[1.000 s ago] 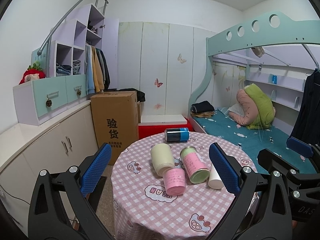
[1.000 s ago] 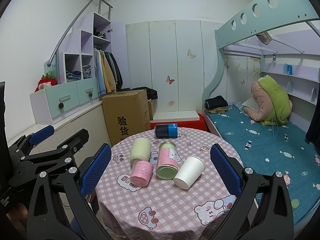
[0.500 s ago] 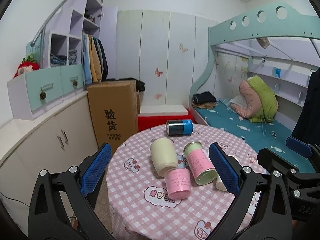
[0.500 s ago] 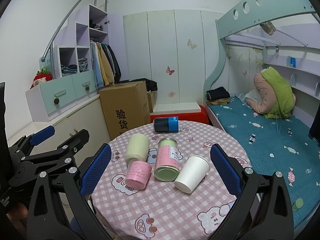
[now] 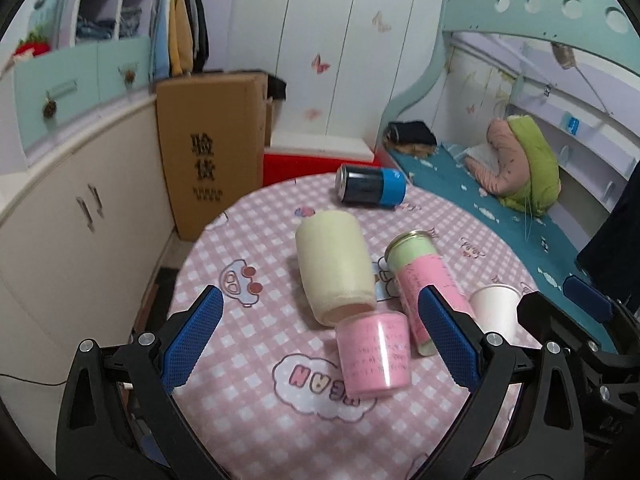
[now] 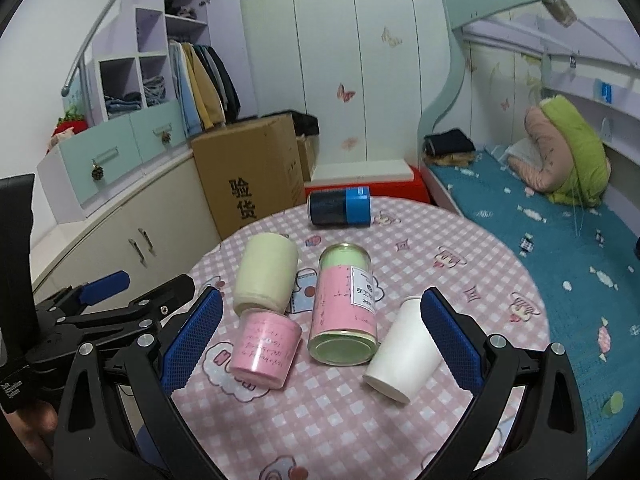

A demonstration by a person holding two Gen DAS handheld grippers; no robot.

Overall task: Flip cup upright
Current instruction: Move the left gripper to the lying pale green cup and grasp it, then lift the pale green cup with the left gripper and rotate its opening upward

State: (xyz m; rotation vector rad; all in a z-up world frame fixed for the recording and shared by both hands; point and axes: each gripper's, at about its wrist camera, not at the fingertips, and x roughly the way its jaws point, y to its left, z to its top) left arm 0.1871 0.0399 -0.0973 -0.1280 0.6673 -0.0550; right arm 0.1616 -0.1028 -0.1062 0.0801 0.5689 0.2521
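Cup [image 6: 402, 356], white paper, lies on its side on the desk [image 6: 460, 248] beside the green tin [image 6: 346, 308]; light and crushable, so you'd pinch mid-wall gently, both grippers' jaws wide and empty.

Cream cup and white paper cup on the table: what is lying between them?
The pink-and-green tin lies on its side between the cream cup and the white paper cup, clearest in the right wrist view.
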